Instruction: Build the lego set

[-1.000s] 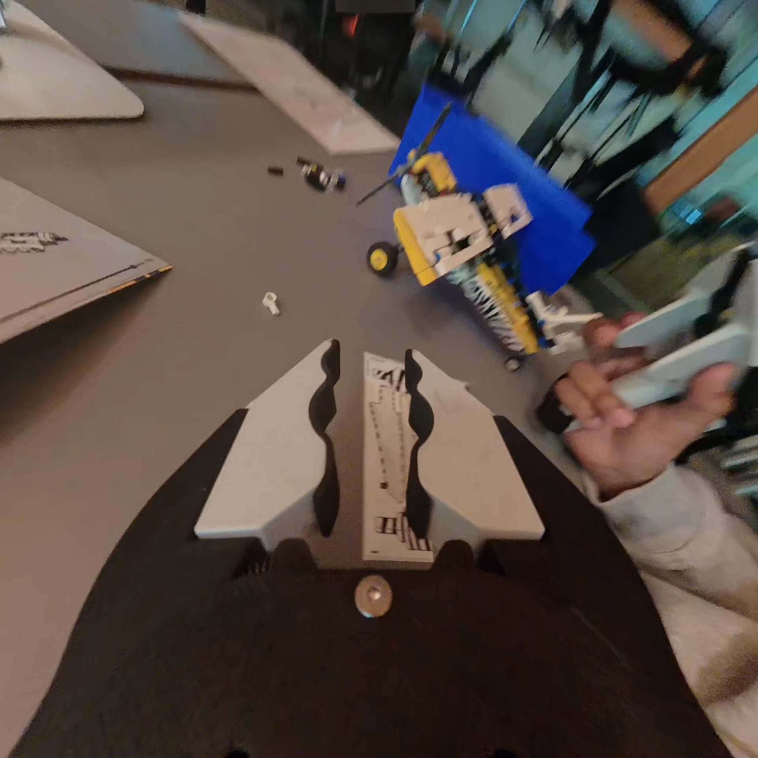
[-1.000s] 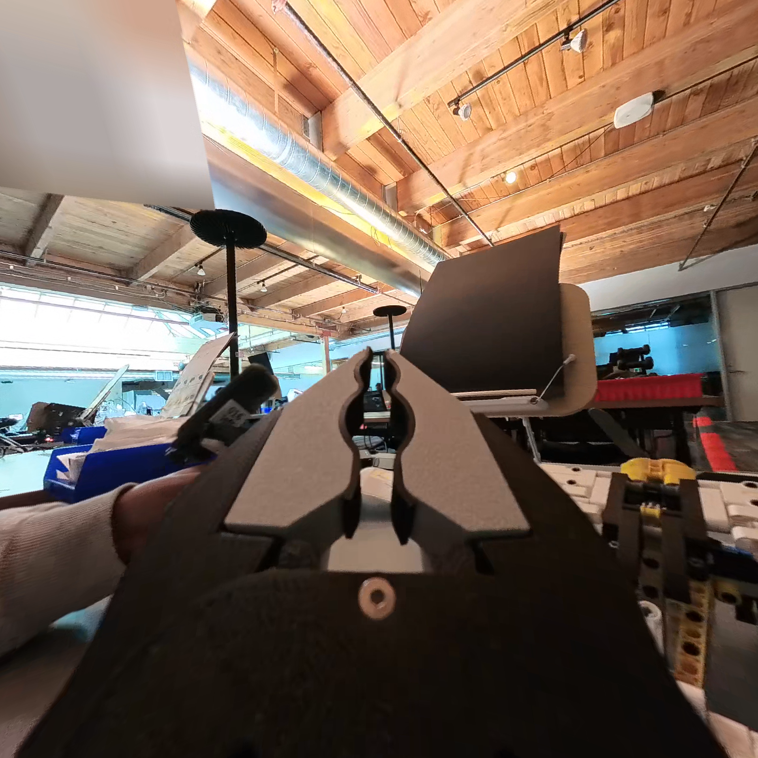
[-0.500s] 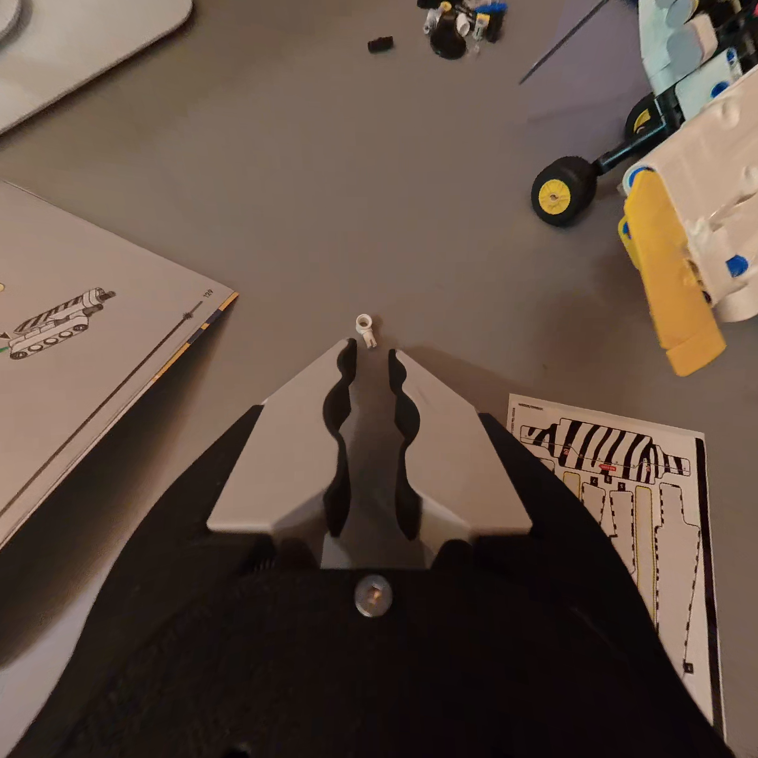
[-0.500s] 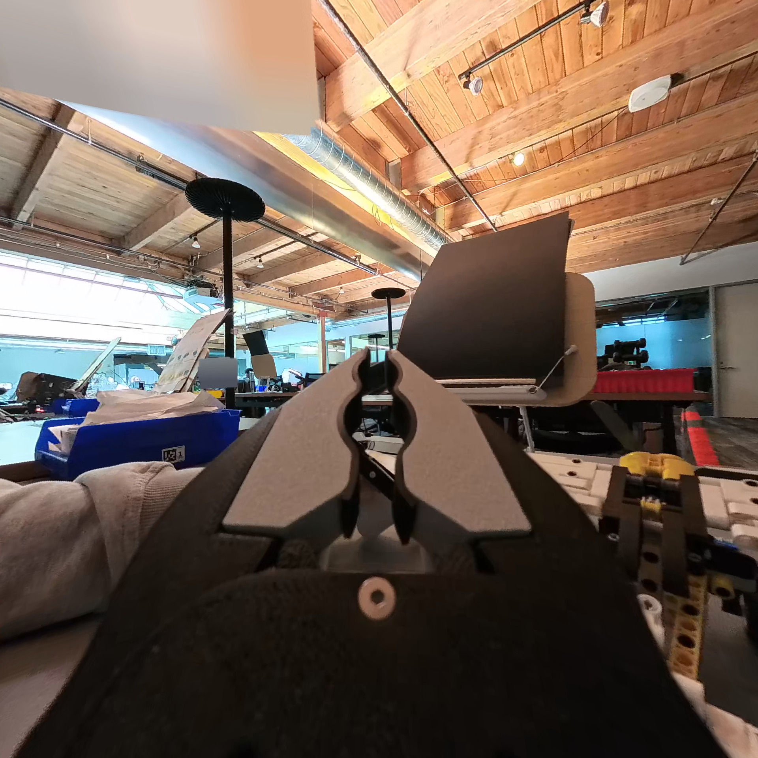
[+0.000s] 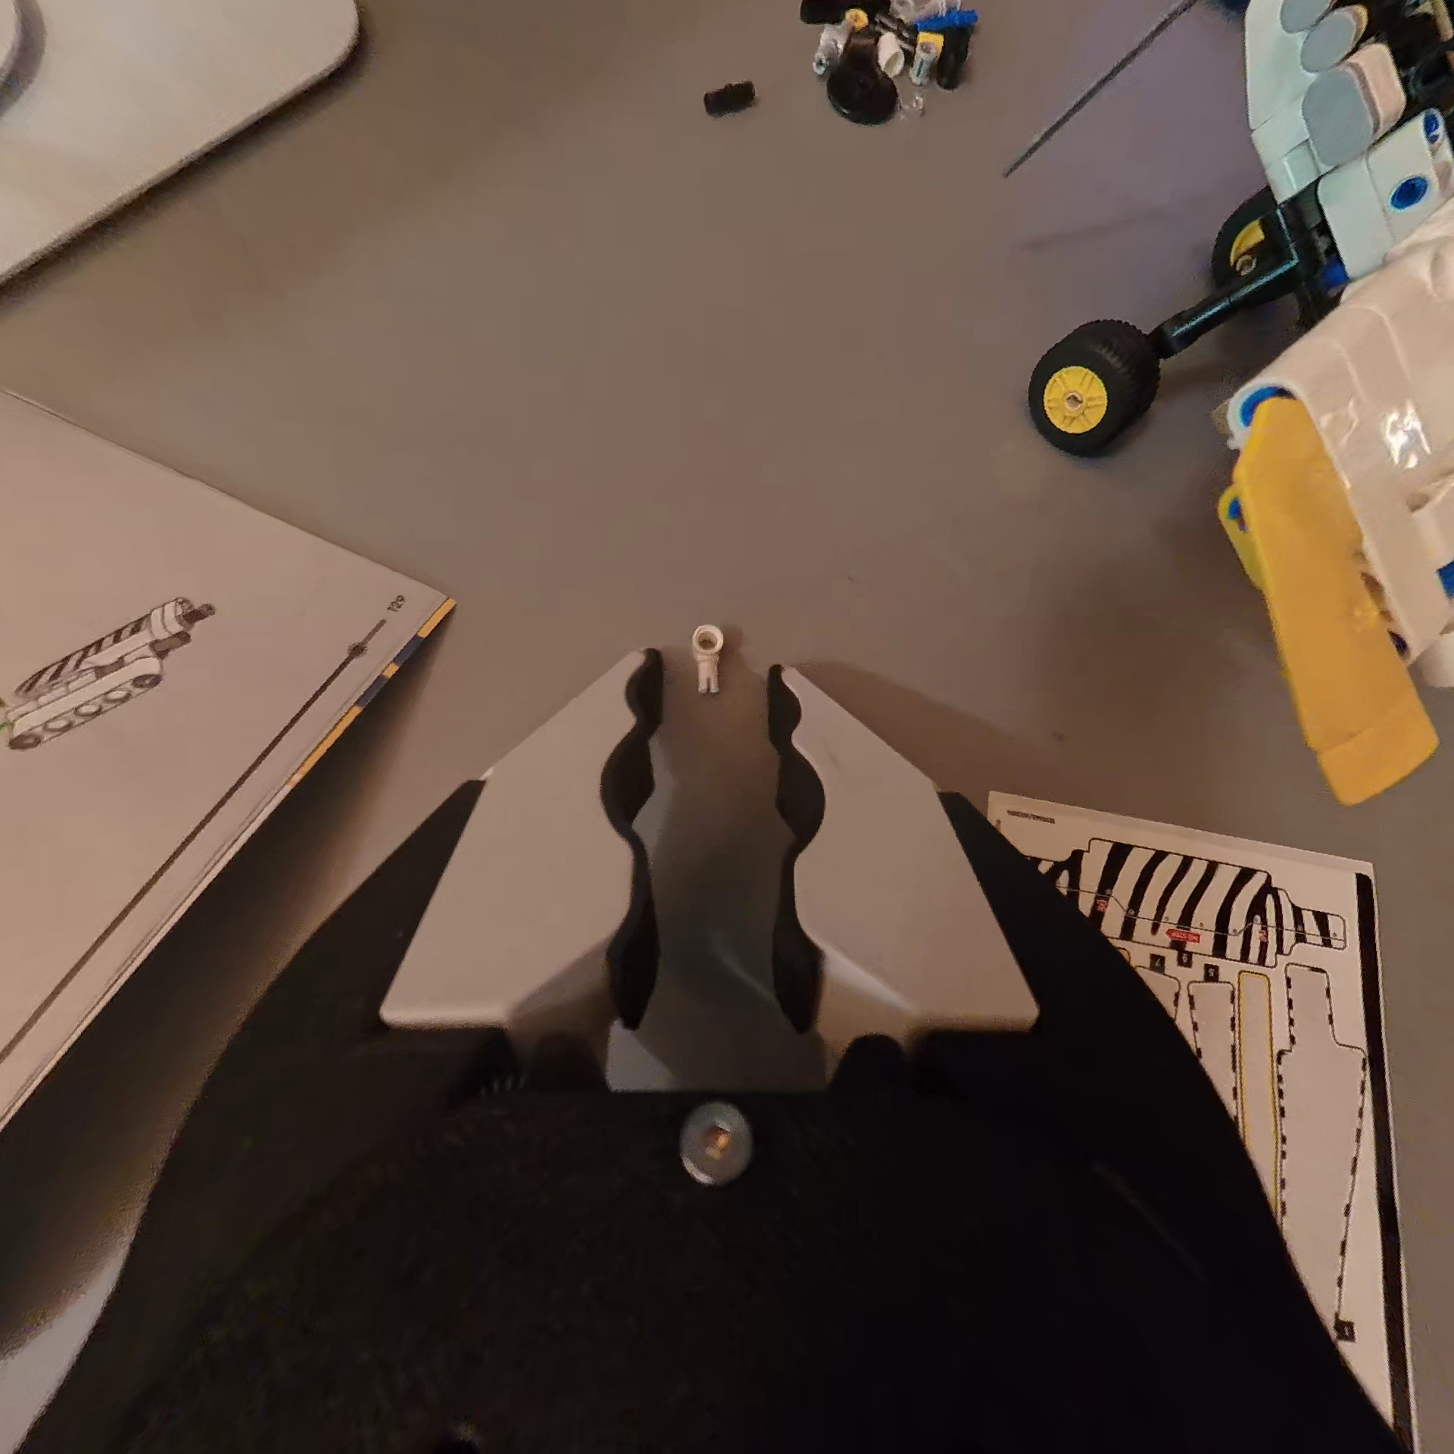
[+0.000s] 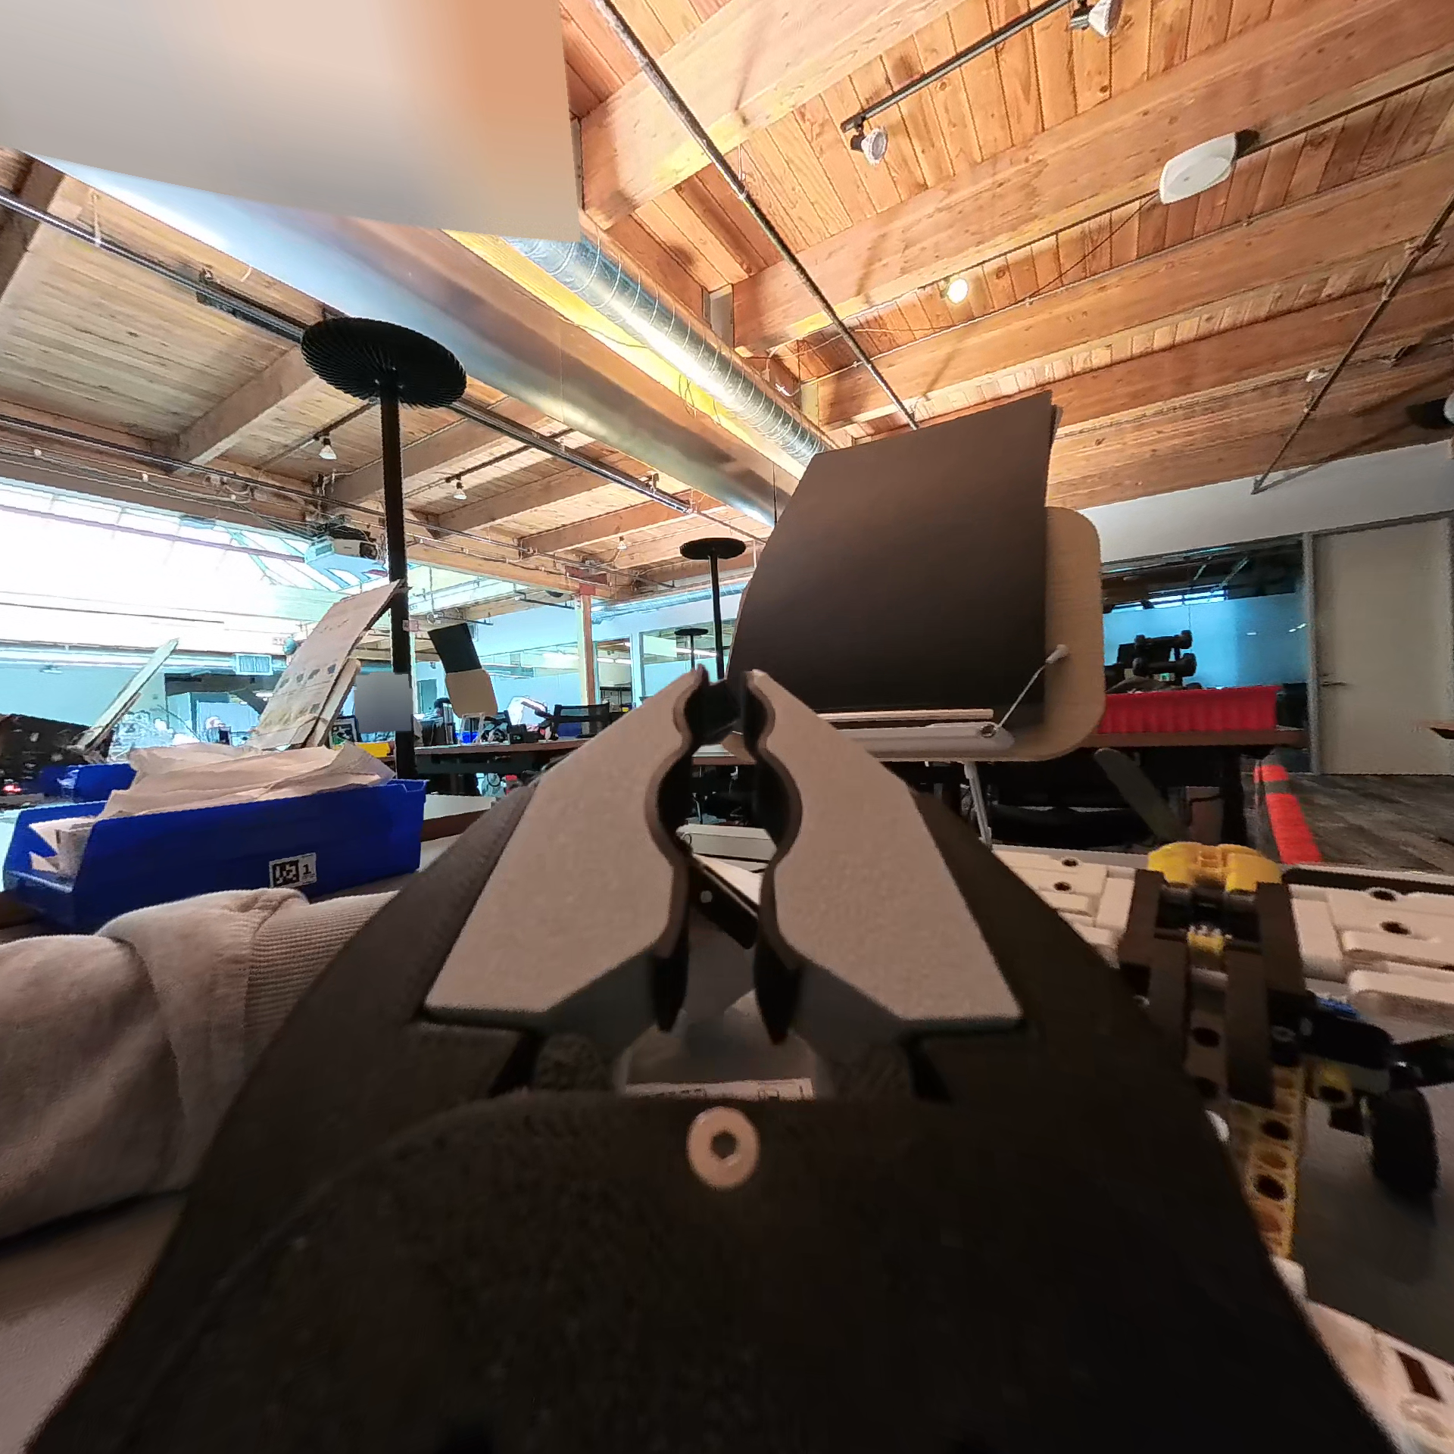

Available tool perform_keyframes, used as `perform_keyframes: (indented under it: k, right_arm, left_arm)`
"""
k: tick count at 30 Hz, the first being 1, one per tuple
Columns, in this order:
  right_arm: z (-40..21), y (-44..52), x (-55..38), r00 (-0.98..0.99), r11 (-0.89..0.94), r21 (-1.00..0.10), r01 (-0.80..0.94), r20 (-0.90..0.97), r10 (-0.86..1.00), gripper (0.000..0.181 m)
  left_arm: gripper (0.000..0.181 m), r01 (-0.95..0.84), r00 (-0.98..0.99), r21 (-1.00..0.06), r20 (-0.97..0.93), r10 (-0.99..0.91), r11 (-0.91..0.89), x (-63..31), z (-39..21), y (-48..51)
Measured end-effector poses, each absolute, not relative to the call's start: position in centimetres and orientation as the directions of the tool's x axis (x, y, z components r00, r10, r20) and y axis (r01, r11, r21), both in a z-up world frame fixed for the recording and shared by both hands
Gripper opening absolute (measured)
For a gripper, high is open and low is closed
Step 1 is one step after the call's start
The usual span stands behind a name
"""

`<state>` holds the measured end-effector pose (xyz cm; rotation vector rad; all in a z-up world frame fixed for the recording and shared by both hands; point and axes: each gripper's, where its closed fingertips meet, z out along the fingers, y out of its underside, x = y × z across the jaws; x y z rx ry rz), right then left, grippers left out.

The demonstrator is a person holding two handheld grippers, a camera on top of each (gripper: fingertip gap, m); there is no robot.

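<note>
the left gripper point(image 5: 708, 669) hangs just over the grey table point(image 5: 629, 354) with its jaws spread, and the small white pin point(image 5: 707, 657) lies flat right at the mouth, its ring end pointing far and its stub end pointing near, not yet touched by either side. left of it is the open manual point(image 5: 157, 708), right and near is the sticker sheet point(image 5: 1227, 983), and far right sits the half-built model point(image 5: 1353, 472) with its yellow-hubbed wheel point(image 5: 1090, 397). a little heap of loose parts point(image 5: 889, 55) and a black pin point(image 5: 728, 98) lie at the far edge

the pin looks very light, hard and smooth, so i judge it will skid or flip if one jaw reaches it first. best hold is probably across the narrow stub or the ring's flat sides, centred, closing gently and evenly; being stiff plastic it should not crush, but it could squirt out of the wavy grooves

the right gripper point(image 6: 720, 708) is tipped up toward the ceiling, jaws nearly together at the tips; something small and dark sits there, but i cannot tell whether it is pinched or only background. a sleeve point(image 6: 118, 1023) lies at left, a blue bin point(image 6: 220, 842) beyond it, and the model's black and yellow beams show at right
</note>
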<state>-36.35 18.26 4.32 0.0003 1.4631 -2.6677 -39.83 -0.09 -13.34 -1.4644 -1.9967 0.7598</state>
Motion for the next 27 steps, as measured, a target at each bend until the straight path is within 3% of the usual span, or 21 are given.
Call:
perform_keyframes:
  k: [2,7,10,12,16,19,22,27]
  right_arm:
    - [4.3,18.3,-36.3,-0.995,-0.533,-0.842,0.083,-0.045,-0.084,0.006]
    - [4.2,18.3,-36.3,-0.996,-0.533,-0.843,0.073,-0.038,-0.076,0.005]
    - [3.8,17.9,-36.3,-0.997,-0.506,-0.86,0.064,-0.033,-0.07,0.006]
    - [3.4,17.4,-35.8,-0.996,-0.464,-0.884,0.05,-0.013,-0.084,0.008]
    - [1.5,16.7,-31.9,-0.93,-0.142,-0.989,-0.042,0.09,-0.356,0.019]
    - [-0.5,17.9,-29.4,-0.847,0.033,-0.963,-0.269,0.22,-0.485,0.041]
    - [-3.3,18.4,-28.8,-0.755,0.071,-0.864,-0.498,0.391,-0.527,0.046]
    - [-4.7,20.1,-26.1,-0.624,-0.021,-0.859,-0.511,0.388,-0.678,0.035]
  left_arm:
    - [0.002,0.648,-0.249,-0.723,0.099,0.963,0.242,-40.0,-13.1,0.2]
    - [0.002,0.613,-0.157,-0.771,0.099,0.983,0.176,-38.7,-11.0,1.5]
    - [0.003,0.541,0.163,-0.832,0.249,0.955,0.125,-37.3,-7.6,6.5]
    - [0.003,0.506,0.401,-0.85,0.382,0.833,0.147,-35.1,-5.0,10.3]
    - [0.002,0.573,0.57,-0.78,0.601,0.56,0.252,-31.1,-3.1,13.9]
    - [0.002,0.673,0.557,-0.688,0.712,0.428,0.27,-29.1,-4.2,15.4]
    - [0.002,0.769,0.528,-0.587,0.806,0.267,0.252,-26.9,-4.4,17.2]
    - [0.002,0.848,0.492,-0.513,0.856,0.158,0.135,-24.6,-4.9,19.7]
